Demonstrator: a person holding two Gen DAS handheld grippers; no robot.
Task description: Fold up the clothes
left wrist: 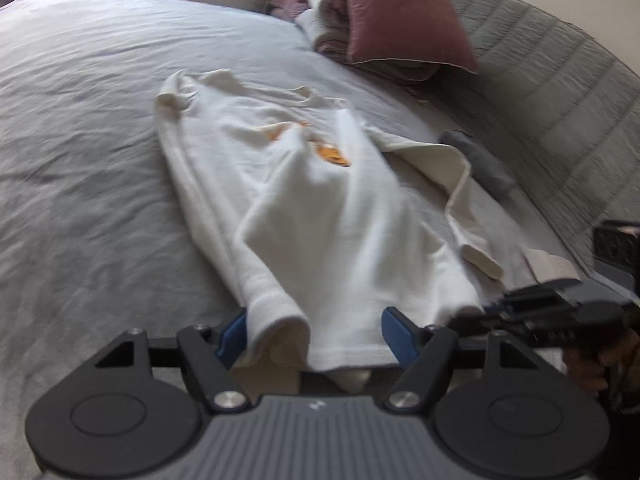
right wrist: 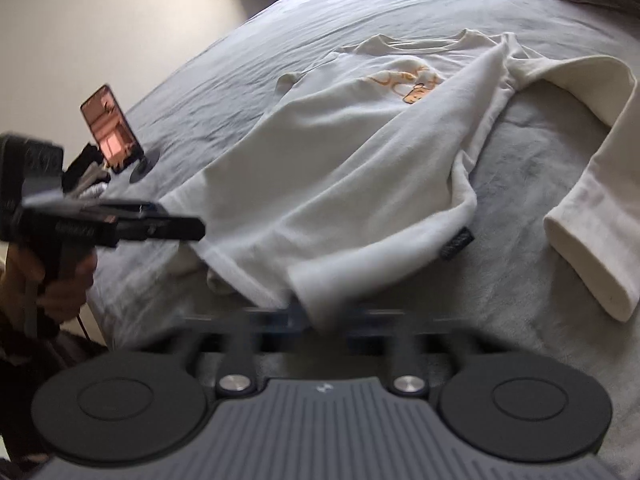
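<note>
You are pinching the white sweatshirt (right wrist: 340, 184) hem in the right gripper (right wrist: 304, 316); left gripper (left wrist: 312, 336) is standing spread around the hem.

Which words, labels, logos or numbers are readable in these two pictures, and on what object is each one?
None can be read.
Dark tag on the hem of the white sweatshirt: too blurred.
Orange print on its chest: partly folded over, no letters readable.
Phone screen: too small.
</note>
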